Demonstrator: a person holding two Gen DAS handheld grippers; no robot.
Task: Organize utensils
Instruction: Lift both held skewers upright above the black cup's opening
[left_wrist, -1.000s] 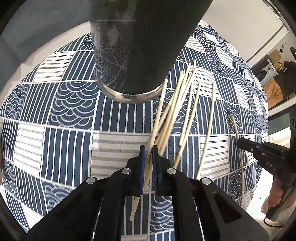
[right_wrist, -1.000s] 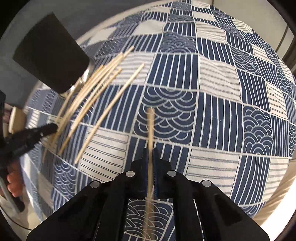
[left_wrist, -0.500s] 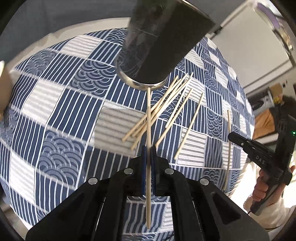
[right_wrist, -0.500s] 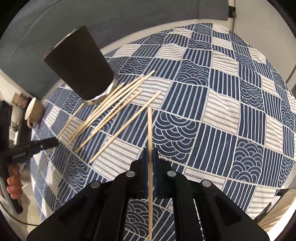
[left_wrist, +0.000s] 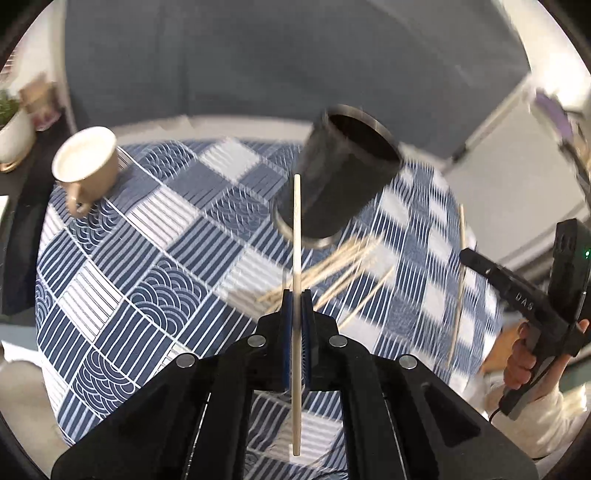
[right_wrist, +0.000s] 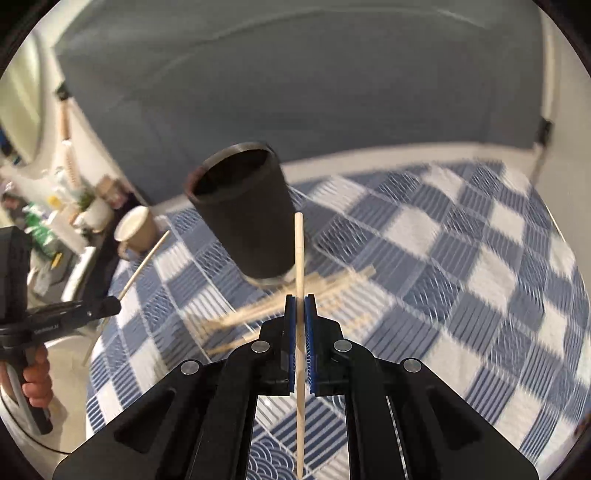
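My left gripper (left_wrist: 296, 295) is shut on a wooden chopstick (left_wrist: 296, 229) that points straight ahead, its tip in front of the black cup (left_wrist: 343, 184). My right gripper (right_wrist: 300, 301) is likewise shut on a second chopstick (right_wrist: 299, 254), held up over the table short of the black cup (right_wrist: 243, 221). Several loose chopsticks (left_wrist: 343, 266) lie fanned on the blue patterned cloth at the cup's base, and show blurred as a chopstick pile (right_wrist: 280, 306) in the right wrist view. Each view shows the other gripper with its own chopstick (left_wrist: 460, 280).
A tan mug (left_wrist: 86, 166) stands at the far left of the blue patterned tablecloth (left_wrist: 129, 266), also seen as a mug (right_wrist: 135, 230) left of the cup. A white plant pot (left_wrist: 14, 129) and clutter sit beyond the table's left edge. A grey wall is behind.
Both grippers have risen off the cloth, each lifting one chopstick clear of the table, and have rolled. The cup's open mouth and the mug have come into view.
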